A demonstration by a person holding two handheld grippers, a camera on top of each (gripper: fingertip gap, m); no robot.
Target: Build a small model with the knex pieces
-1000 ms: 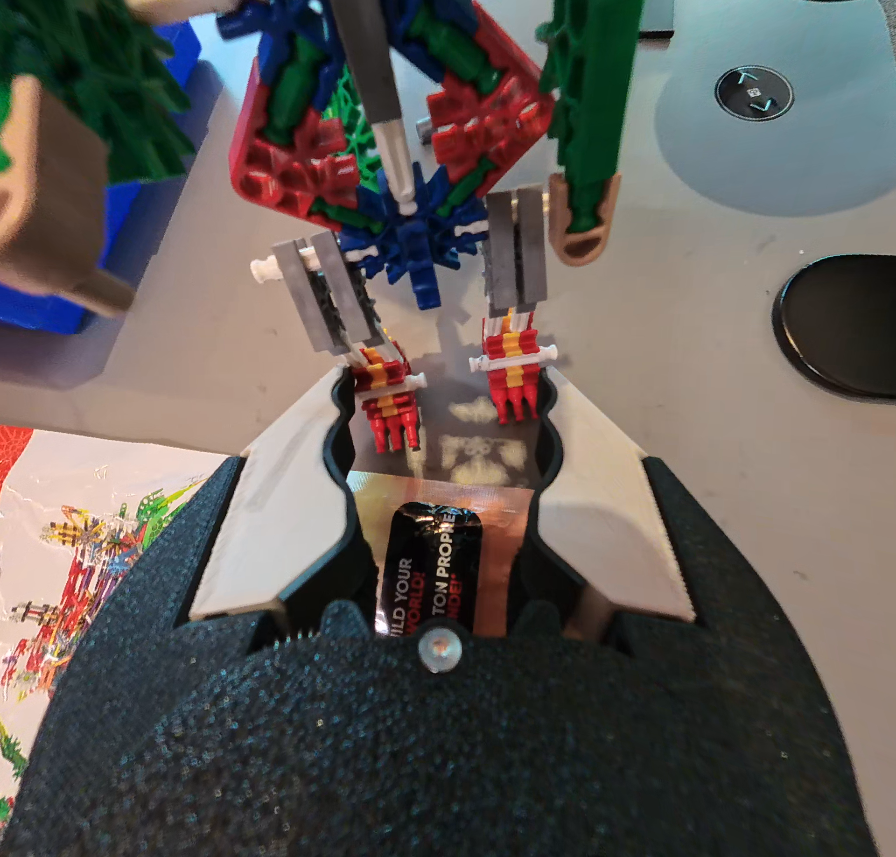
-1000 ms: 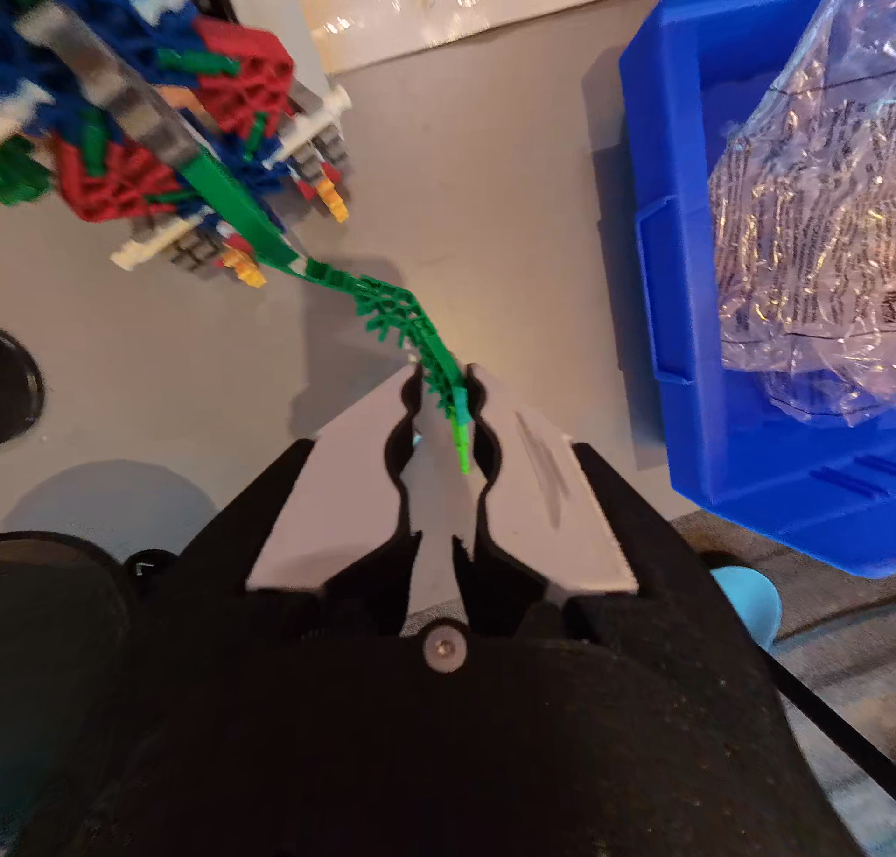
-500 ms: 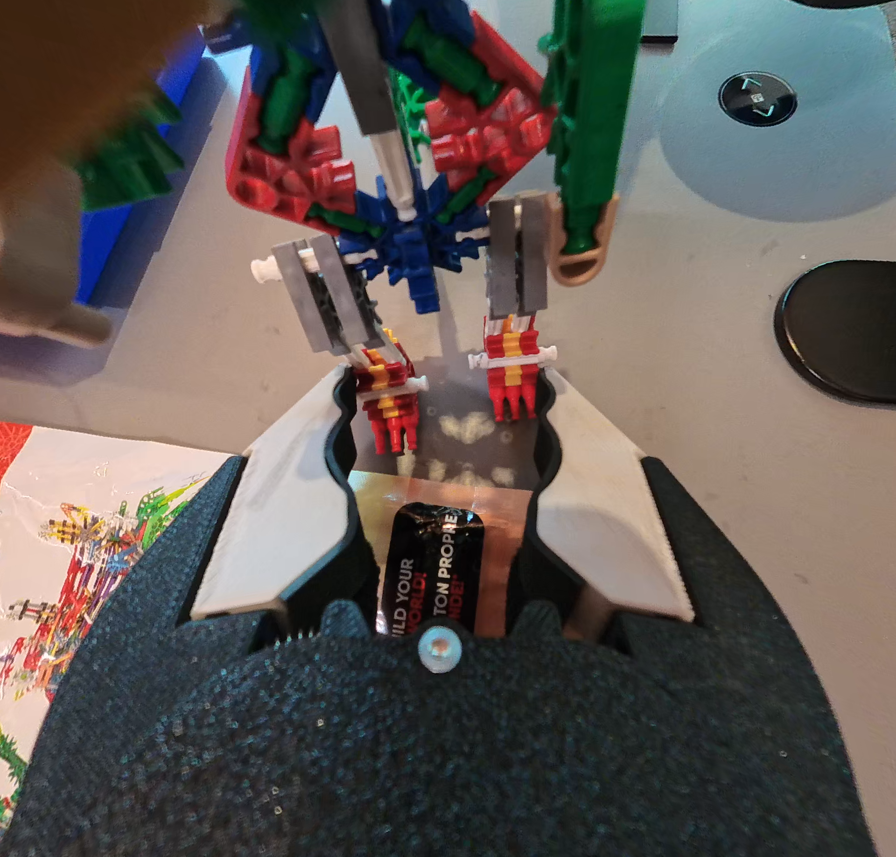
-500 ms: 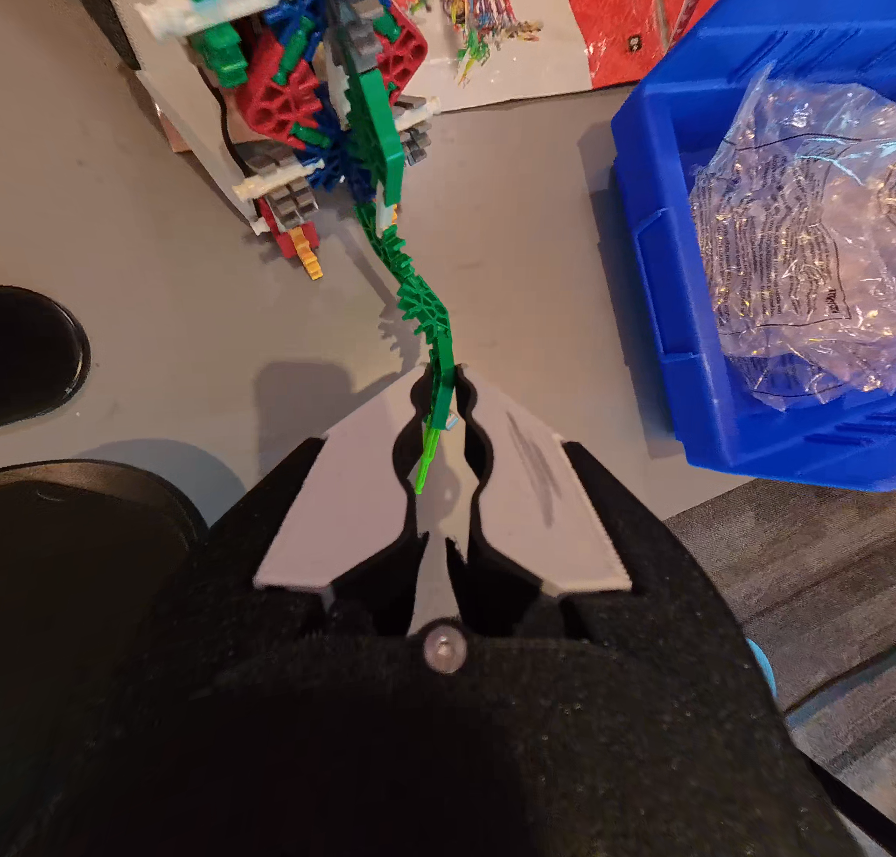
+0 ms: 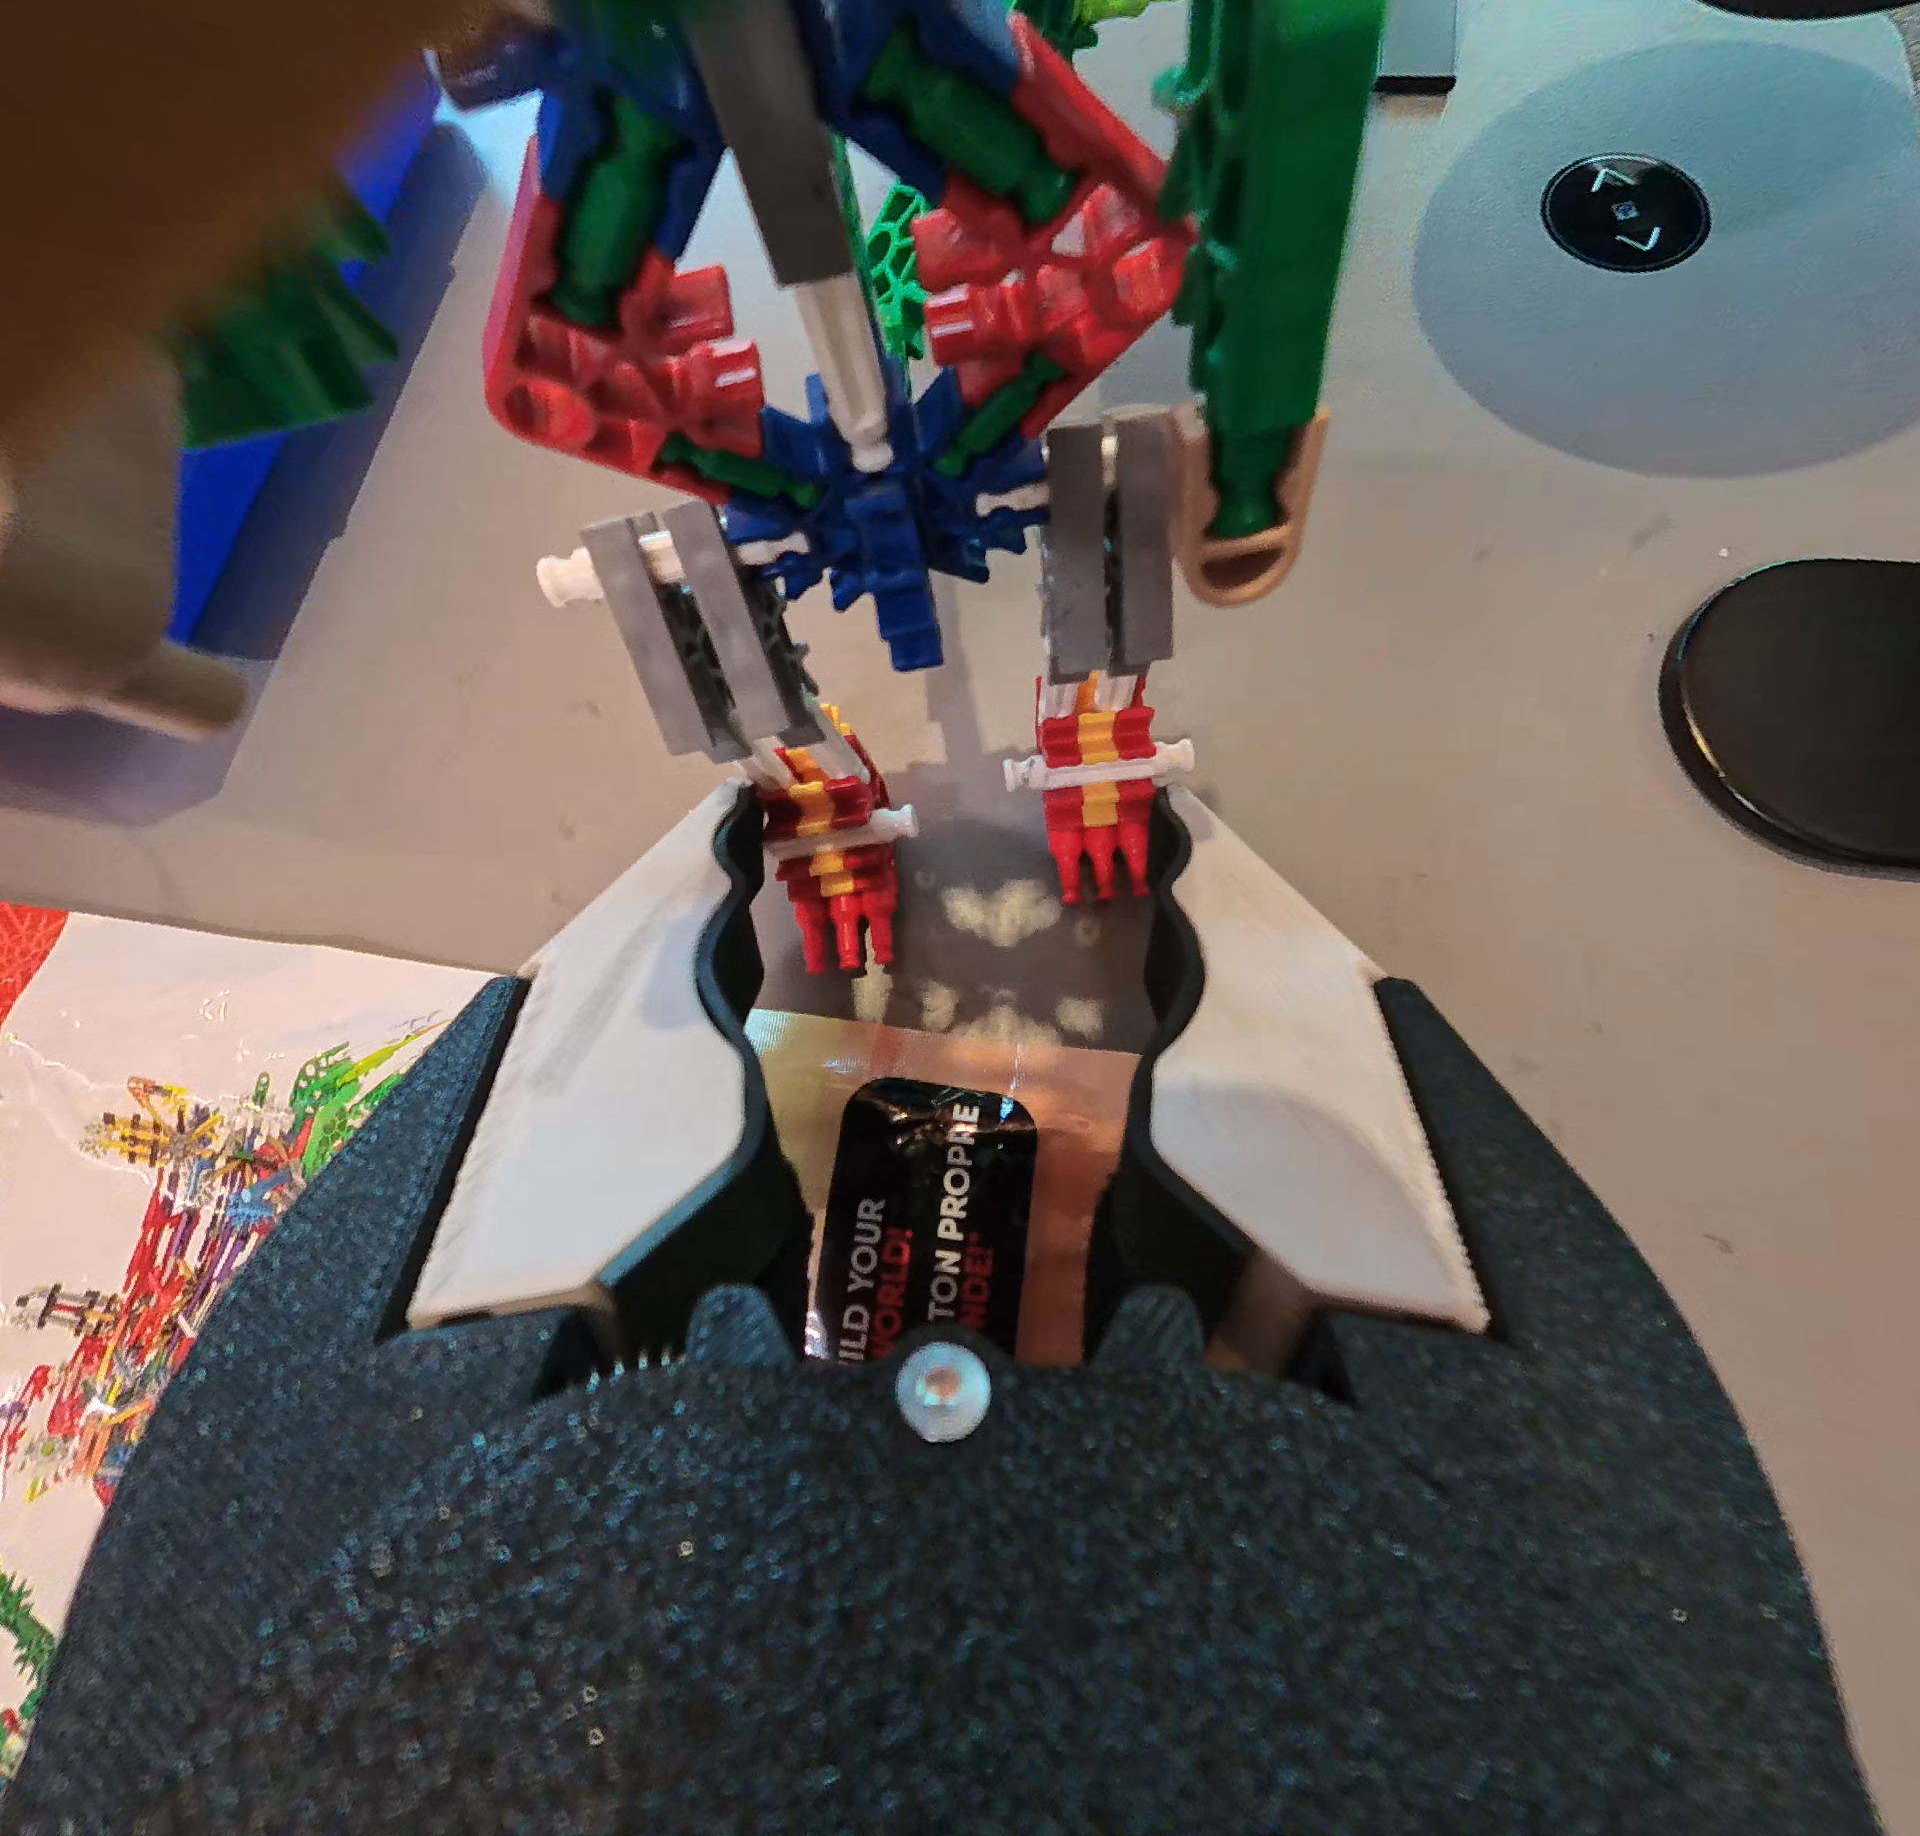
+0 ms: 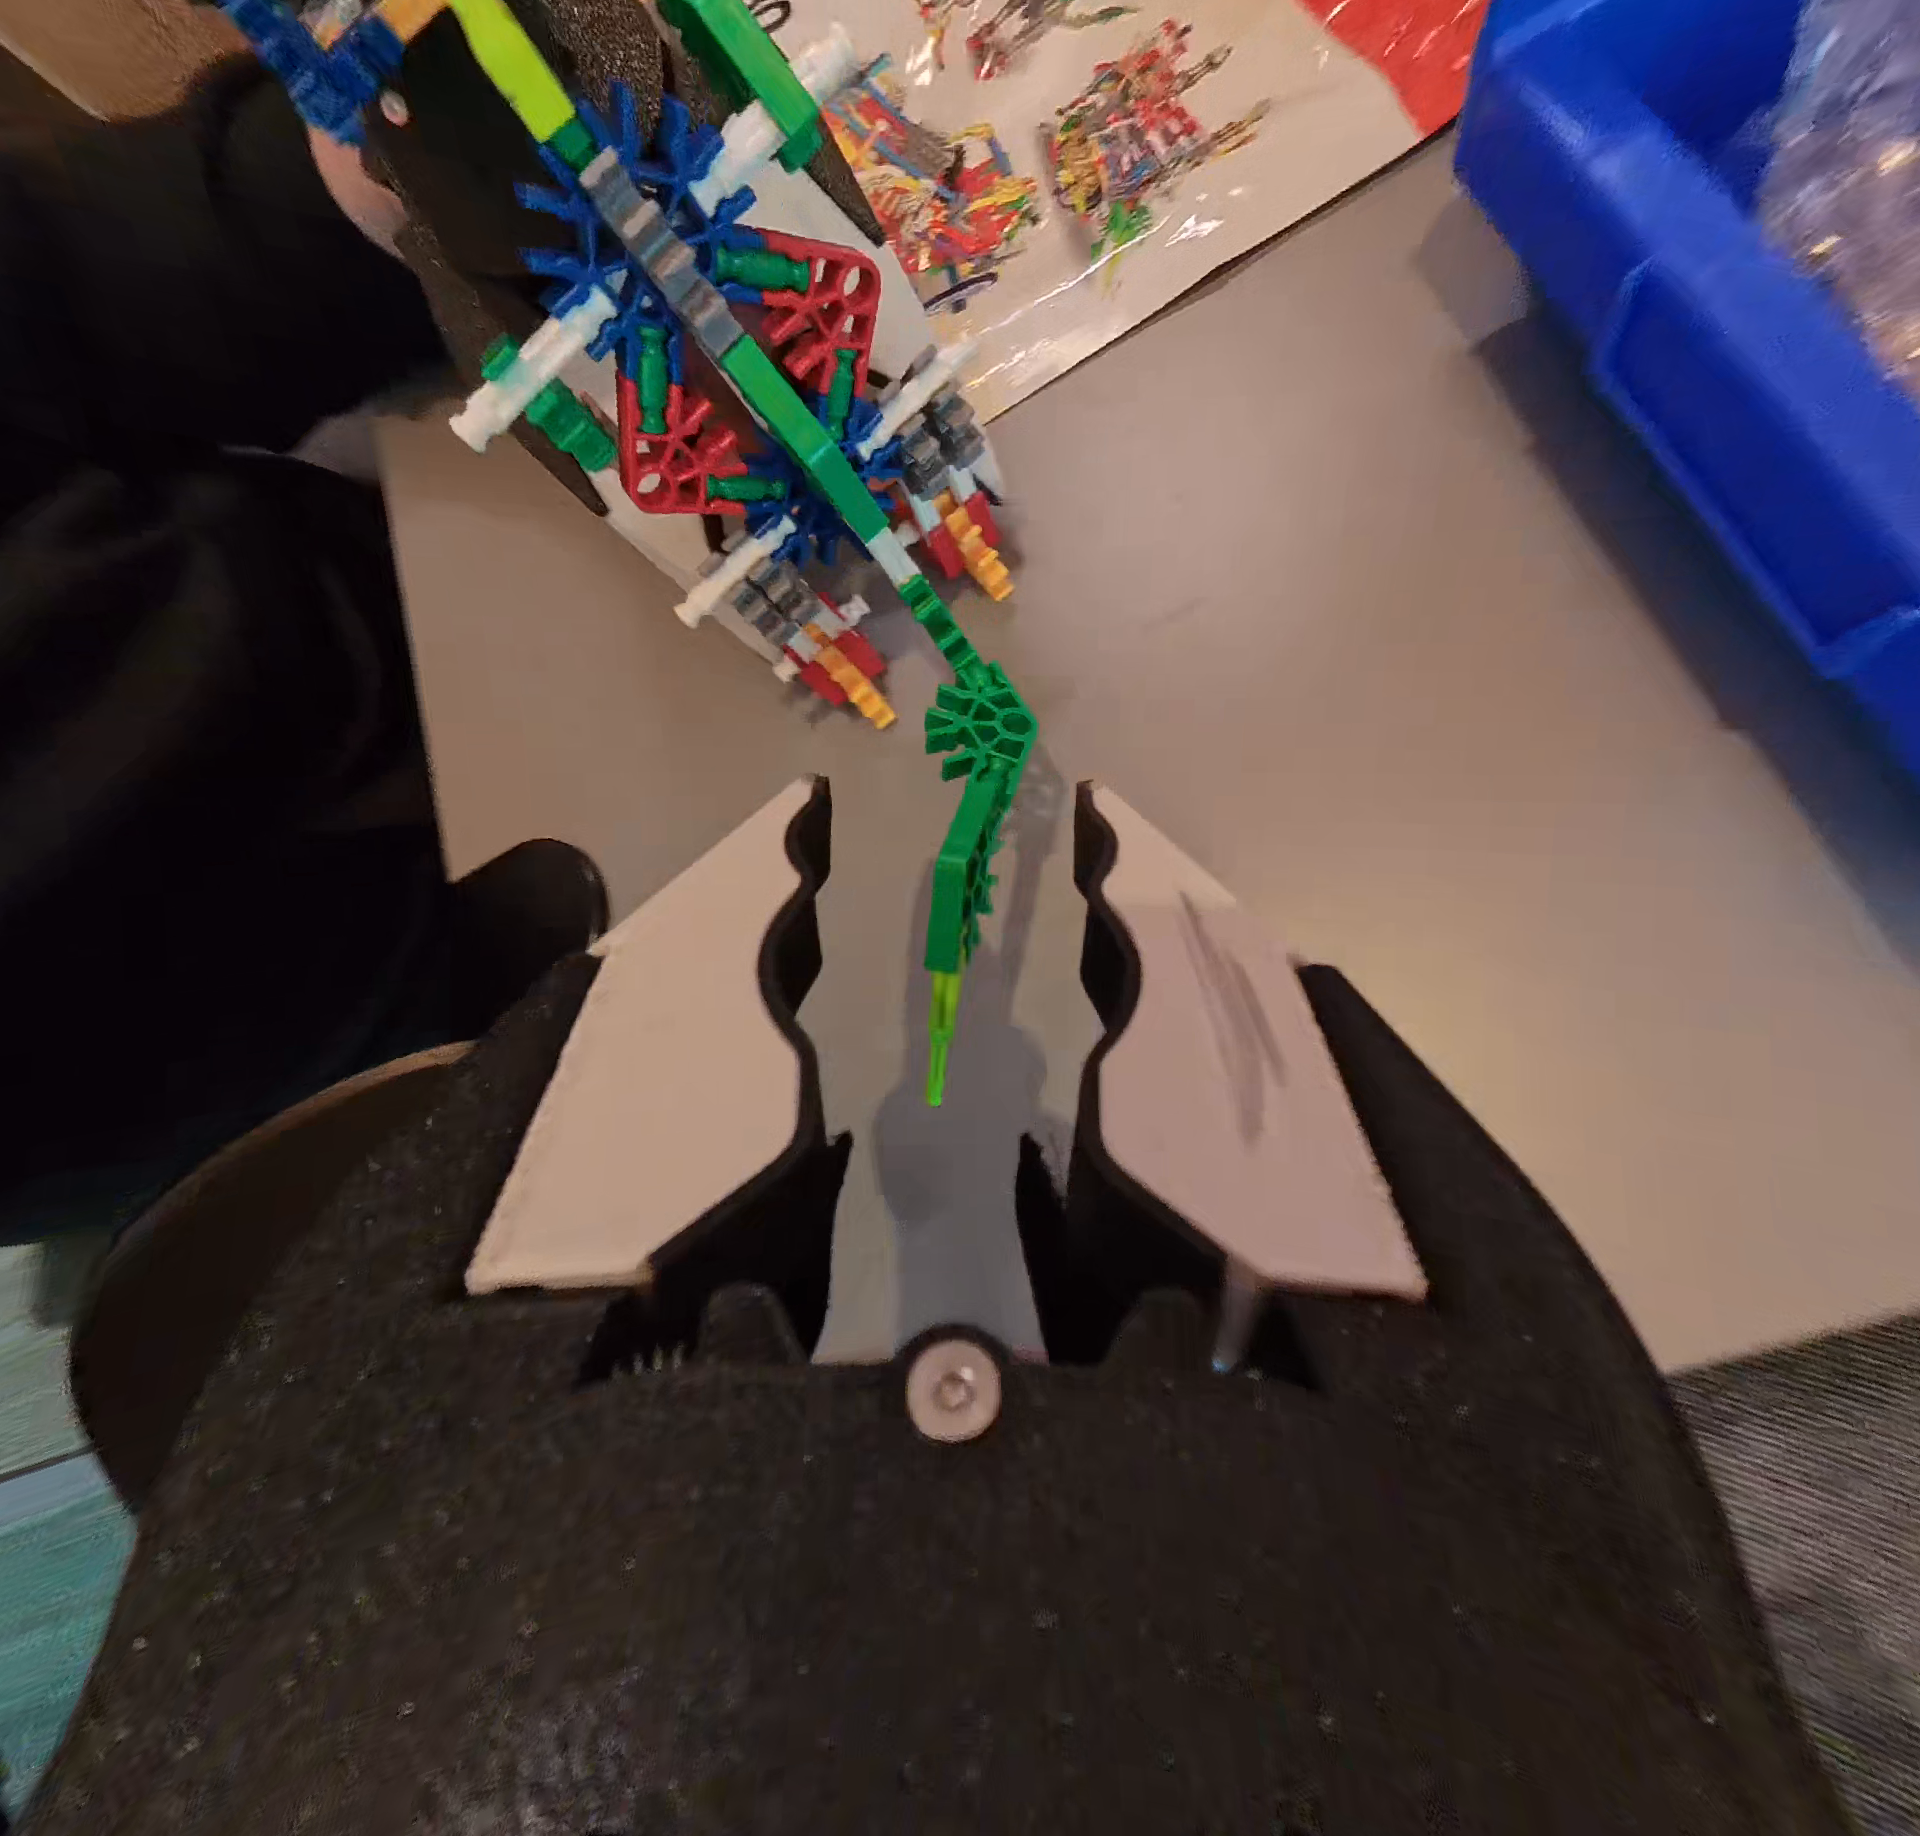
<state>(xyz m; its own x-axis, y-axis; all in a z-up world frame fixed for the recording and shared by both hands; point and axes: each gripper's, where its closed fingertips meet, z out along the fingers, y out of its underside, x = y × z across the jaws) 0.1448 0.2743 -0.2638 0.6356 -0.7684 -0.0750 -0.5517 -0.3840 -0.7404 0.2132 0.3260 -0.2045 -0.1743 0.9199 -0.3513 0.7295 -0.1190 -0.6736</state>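
A toy model (image 5: 873, 508) built of red, blue, green and grey snap-together rods stands tilted over the grey table (image 5: 1455, 851). My left gripper (image 5: 951, 810) is shut on its two red-and-yellow feet (image 5: 1096, 799), one finger against each foot. In the right wrist view the model (image 6: 727, 415) has a jointed green tail (image 6: 977, 737) ending in a light green tip. My right gripper (image 6: 951, 799) is open, with the tail lying between its jaws and touching neither. The left gripper's white fingers (image 6: 655, 539) show behind the model there.
A blue bin (image 6: 1714, 332) with a clear plastic bag (image 6: 1860, 124) stands at the right. A printed picture sheet (image 6: 1039, 124) lies behind the model and beside my left gripper (image 5: 156, 1111). A black disc (image 5: 1808, 706) and a round button (image 5: 1623, 212) sit on the table. The gap from one gripper's tips to the other's is roughly 11 centimeters.
My right gripper has opened and let go of the green tail, and its view has swung toward the model. The left gripper has held still on the feet.
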